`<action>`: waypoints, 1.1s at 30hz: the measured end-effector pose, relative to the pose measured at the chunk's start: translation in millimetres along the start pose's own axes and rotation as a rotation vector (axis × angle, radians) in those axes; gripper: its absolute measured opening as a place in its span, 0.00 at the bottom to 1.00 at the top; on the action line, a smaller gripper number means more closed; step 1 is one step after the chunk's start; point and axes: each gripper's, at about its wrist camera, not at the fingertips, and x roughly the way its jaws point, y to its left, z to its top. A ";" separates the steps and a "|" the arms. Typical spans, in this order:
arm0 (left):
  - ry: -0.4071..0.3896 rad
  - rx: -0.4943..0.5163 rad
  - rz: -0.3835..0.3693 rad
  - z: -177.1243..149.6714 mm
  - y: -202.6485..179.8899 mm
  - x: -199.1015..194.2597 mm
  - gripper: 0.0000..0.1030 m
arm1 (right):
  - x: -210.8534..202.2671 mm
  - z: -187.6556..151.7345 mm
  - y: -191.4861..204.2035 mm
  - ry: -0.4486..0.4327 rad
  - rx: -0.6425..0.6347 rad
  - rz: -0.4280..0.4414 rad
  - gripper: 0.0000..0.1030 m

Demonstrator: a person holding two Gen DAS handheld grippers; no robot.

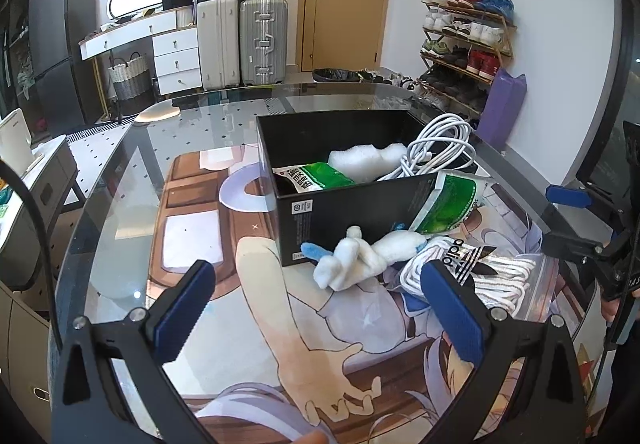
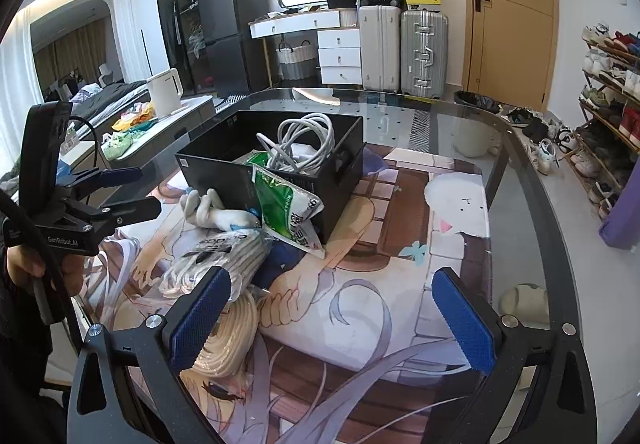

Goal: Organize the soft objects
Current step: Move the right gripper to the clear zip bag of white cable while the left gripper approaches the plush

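Left wrist view shows the left gripper spread wide and empty over the glass table, with the white plush toy just beyond its fingertips, lying against the front wall of the black box, while the right gripper is also spread and holds nothing. The green packet leans loosely on the box corner and the bagged white laces touch the toy, so a careless grab could drag them or knock the packet down. What lies under the cable coil inside the box is hidden.
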 end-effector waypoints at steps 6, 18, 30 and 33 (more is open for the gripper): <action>0.010 -0.004 0.003 -1.1 0.9 2.9 1.00 | -4.9 3.5 4.3 -0.019 0.010 0.025 0.99; 0.015 -0.021 0.001 -0.9 9.0 4.2 1.00 | -21.8 -3.9 22.7 -0.055 -0.115 0.186 0.99; 0.033 -0.008 -0.004 -3.3 4.6 7.7 1.00 | 6.2 -17.6 50.8 0.048 -0.201 0.197 0.99; 0.041 -0.005 -0.004 -3.8 3.0 9.8 1.00 | 17.3 -18.2 57.3 0.066 -0.203 0.197 0.99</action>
